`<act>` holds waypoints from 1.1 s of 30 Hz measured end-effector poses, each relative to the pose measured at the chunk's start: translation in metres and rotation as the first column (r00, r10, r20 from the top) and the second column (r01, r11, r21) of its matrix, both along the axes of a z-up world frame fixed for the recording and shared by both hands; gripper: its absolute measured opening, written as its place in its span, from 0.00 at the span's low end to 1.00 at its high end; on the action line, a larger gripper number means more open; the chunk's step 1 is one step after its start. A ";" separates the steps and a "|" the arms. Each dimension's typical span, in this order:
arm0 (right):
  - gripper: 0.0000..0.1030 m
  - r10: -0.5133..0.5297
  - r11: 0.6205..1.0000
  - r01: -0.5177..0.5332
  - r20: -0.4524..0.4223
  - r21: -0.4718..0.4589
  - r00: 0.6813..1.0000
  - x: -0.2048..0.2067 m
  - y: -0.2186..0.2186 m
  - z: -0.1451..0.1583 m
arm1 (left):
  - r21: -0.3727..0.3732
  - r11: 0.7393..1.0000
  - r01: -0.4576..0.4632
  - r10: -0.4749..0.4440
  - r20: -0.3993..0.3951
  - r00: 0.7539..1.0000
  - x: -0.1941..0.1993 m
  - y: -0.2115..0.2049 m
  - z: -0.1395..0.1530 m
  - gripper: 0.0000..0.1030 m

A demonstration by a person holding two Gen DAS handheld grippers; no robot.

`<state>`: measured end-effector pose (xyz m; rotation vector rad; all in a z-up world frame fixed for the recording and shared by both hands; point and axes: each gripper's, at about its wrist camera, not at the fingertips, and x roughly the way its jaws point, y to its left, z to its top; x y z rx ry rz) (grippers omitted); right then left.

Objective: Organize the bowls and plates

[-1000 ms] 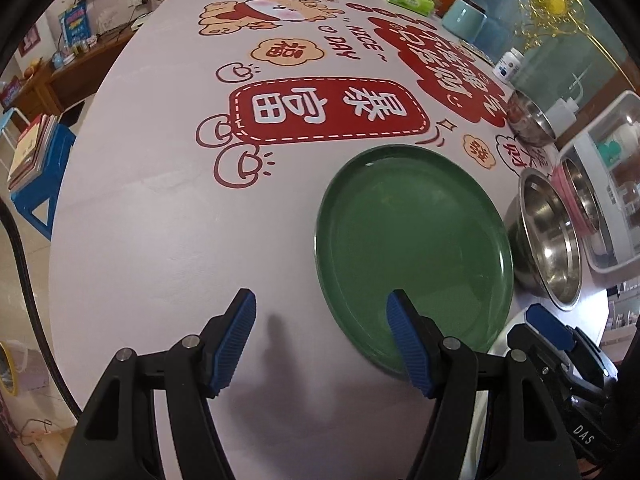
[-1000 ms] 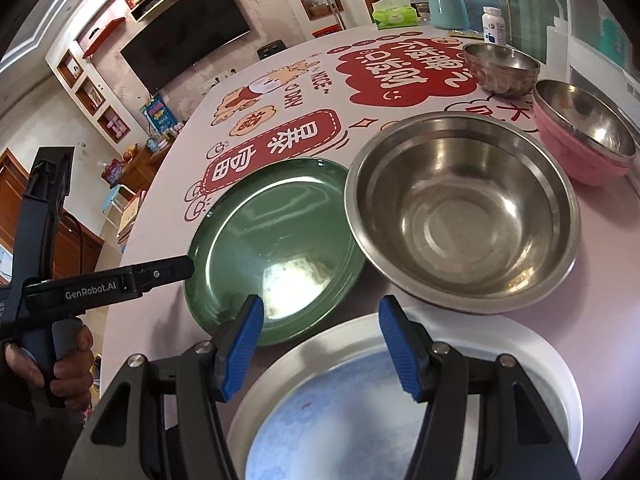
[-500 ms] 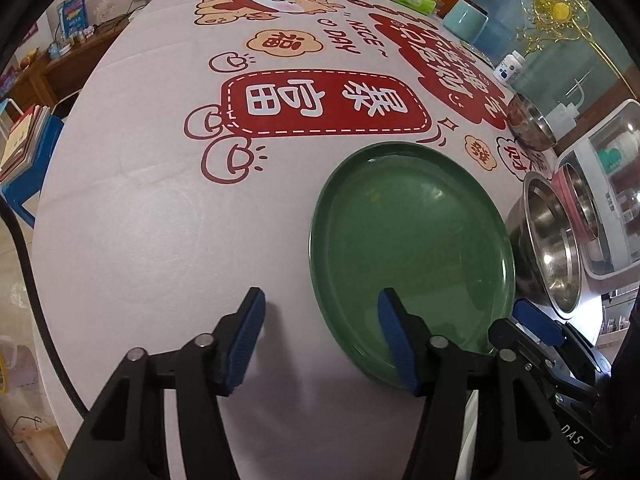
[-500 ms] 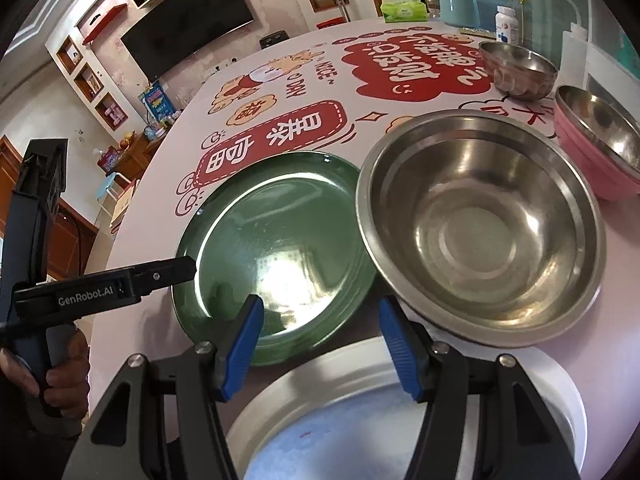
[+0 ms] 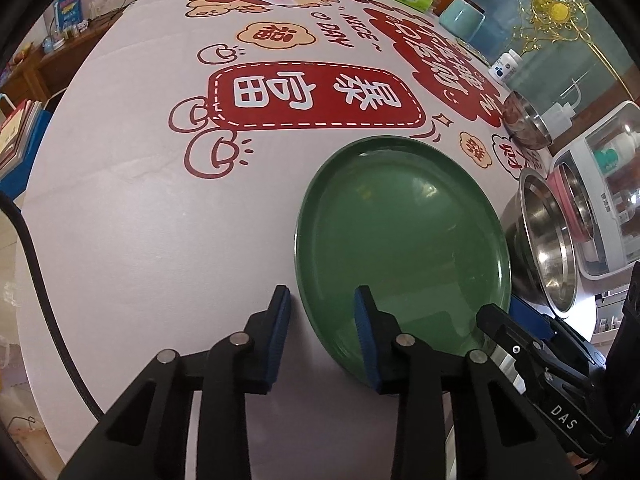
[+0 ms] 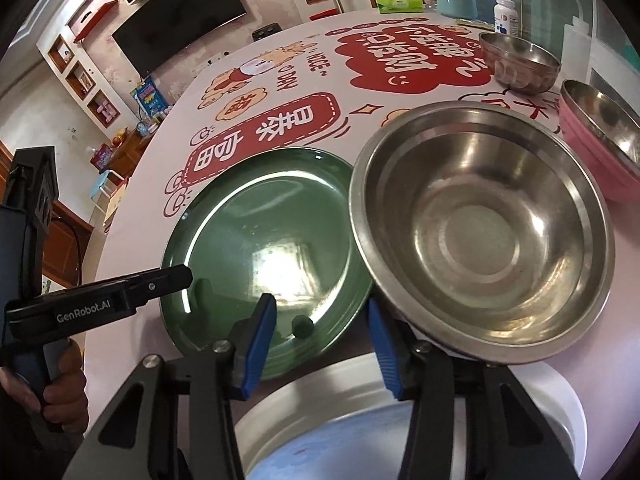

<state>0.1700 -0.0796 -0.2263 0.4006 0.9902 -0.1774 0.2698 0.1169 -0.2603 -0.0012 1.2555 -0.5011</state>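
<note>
Left claw (image 5: pixel 320 312): jaws narrowing just now, straddling the near-left rim of the green plate, one pad outside, one over the inside; pads not visibly pressing, nothing gripped.
Right claw (image 6: pixel 320 338): jaws also just narrowing, the plate's near rim and a gap of table between them; no contact seen.
Green plate (image 5: pixel 404 236): flat on the table, ahead and right of the left claw, ahead and left of the right claw.
Large steel bowl (image 6: pixel 480 248): ahead-right of the right claw, rim overlapping the plate's right edge.
White plate (image 6: pixel 400 420): directly under the right claw.
Pink bowl (image 6: pixel 592 140): far right, a steel bowl nested inside.
Small steel bowl (image 6: pixel 520 62): far ahead-right.
Table (image 5: pixel 140 220): pink cover with red prints.
Hand (image 6: pixel 60 384): lower left, on the left claw's handle.
</note>
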 end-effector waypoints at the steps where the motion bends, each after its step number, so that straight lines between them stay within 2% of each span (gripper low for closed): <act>1: 0.42 -0.002 1.000 0.002 -0.003 -0.003 1.000 0.000 0.000 0.000 | 0.000 1.000 0.001 -0.001 0.001 1.000 0.000 0.001 0.000 0.26; 4: 0.38 -0.007 1.000 0.007 -0.008 -0.009 1.000 0.000 -0.001 -0.001 | -0.002 1.000 0.007 -0.007 0.001 1.000 0.000 -0.001 0.000 0.22; 7: 0.30 -0.018 1.000 0.018 -0.018 -0.019 1.000 0.000 -0.003 -0.002 | -0.001 1.000 -0.002 0.002 0.003 1.000 0.001 0.000 0.000 0.18; 14: 0.18 -0.031 0.999 0.030 -0.032 -0.032 0.999 0.000 -0.006 -0.004 | -0.010 1.000 -0.010 0.010 -0.004 1.000 0.002 0.002 -0.001 0.16; 22: 0.15 -0.025 1.000 0.025 -0.026 -0.009 0.999 -0.001 -0.007 -0.002 | -0.005 1.000 -0.014 0.014 -0.009 1.000 0.001 0.005 0.000 0.16; 33: 0.15 0.053 0.999 -0.053 -0.028 -0.002 0.998 0.000 0.014 0.003 | -0.008 0.998 -0.055 0.054 -0.017 0.998 -0.004 0.031 0.003 0.16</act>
